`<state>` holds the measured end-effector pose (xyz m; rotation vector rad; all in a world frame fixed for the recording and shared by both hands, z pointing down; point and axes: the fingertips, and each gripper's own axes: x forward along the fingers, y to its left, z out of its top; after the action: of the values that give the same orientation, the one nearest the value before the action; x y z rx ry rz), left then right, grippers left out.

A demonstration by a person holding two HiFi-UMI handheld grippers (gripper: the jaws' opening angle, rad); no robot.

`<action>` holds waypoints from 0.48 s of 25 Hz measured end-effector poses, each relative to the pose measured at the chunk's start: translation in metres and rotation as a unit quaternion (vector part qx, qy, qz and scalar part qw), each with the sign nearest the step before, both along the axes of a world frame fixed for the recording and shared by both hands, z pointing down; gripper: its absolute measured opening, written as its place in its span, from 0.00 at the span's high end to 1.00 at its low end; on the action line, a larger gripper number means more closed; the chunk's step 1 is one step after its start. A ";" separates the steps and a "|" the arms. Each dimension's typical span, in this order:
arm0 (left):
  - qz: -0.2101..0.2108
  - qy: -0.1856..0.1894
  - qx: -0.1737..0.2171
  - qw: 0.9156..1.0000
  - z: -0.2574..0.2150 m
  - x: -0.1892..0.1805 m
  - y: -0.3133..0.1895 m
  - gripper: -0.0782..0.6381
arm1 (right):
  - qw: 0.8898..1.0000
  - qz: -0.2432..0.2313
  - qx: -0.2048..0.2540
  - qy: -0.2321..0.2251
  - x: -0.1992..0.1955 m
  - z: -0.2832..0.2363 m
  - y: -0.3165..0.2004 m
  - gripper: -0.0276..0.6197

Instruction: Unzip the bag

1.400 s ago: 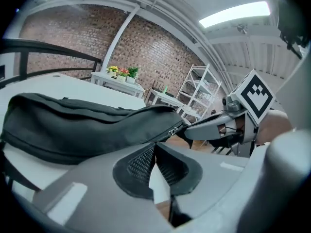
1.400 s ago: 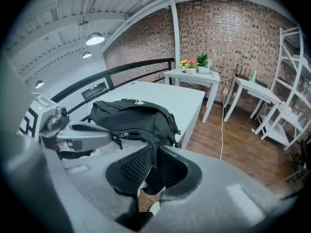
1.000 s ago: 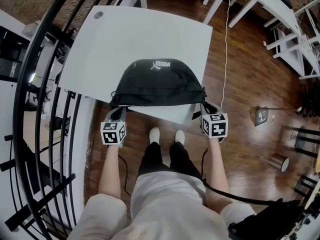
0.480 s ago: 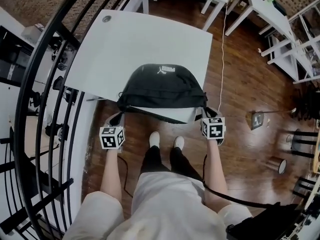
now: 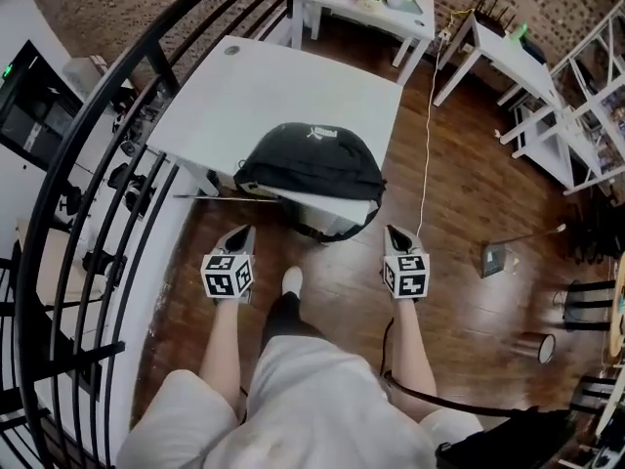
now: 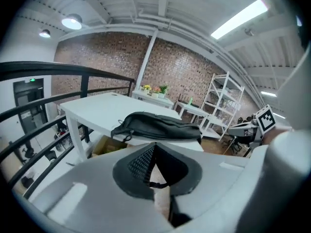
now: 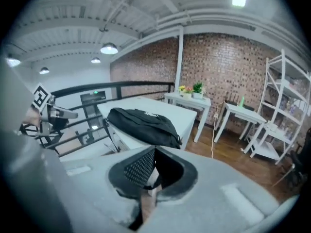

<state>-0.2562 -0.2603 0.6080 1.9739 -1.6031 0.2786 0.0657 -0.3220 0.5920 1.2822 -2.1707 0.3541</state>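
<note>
Bag [image 5: 311, 159] beyond right hand-held gripper [image 5: 393, 231]

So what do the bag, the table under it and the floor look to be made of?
Bag: black woven fabric, probably nylon or polyester; matte, sagging in soft folds.
Table: smooth white top, likely laminate or painted board; flat, even, no grain.
Floor: dark wood or wood-look planks, glossy; plank lines and light reflections show.
</note>
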 end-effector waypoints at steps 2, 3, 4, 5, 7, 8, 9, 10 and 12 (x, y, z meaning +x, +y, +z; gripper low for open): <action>0.012 0.002 0.047 0.999 -0.030 0.033 0.021 0.87 | 0.998 -0.024 0.043 -0.041 -0.009 -0.027 0.032 0.97; 0.018 -0.002 0.071 0.997 -0.047 0.050 0.034 0.87 | 0.996 -0.033 0.061 -0.059 -0.012 -0.039 0.051 0.97; 0.025 -0.007 0.096 0.995 -0.065 0.068 0.050 0.87 | 0.993 -0.038 0.077 -0.076 -0.012 -0.052 0.072 0.97; 0.032 -0.013 0.122 0.992 -0.083 0.085 0.068 0.87 | 0.991 -0.038 0.089 -0.094 -0.010 -0.064 0.093 0.97; 0.047 -0.024 0.172 0.984 -0.120 0.114 0.101 0.87 | 0.984 -0.037 0.114 -0.128 -0.007 -0.089 0.131 0.97; 0.050 -0.028 0.193 0.980 -0.139 0.124 0.116 0.87 | 0.981 -0.038 0.127 -0.142 -0.006 -0.103 0.147 0.97; 0.051 -0.032 0.210 0.976 -0.157 0.132 0.130 0.87 | 0.977 -0.039 0.139 -0.155 -0.006 -0.119 0.162 0.97; 0.050 -0.037 0.225 0.972 -0.176 0.140 0.145 0.87 | 0.974 -0.041 0.151 -0.167 -0.004 -0.137 0.178 0.97; 0.050 -0.047 0.251 0.965 -0.216 0.153 0.172 0.87 | 0.967 -0.045 0.175 -0.178 0.001 -0.179 0.208 0.97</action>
<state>-0.1034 -0.0886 0.3915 2.4564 -1.7648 -0.0037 0.0671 -0.1143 0.4132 1.3823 -2.6803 0.1781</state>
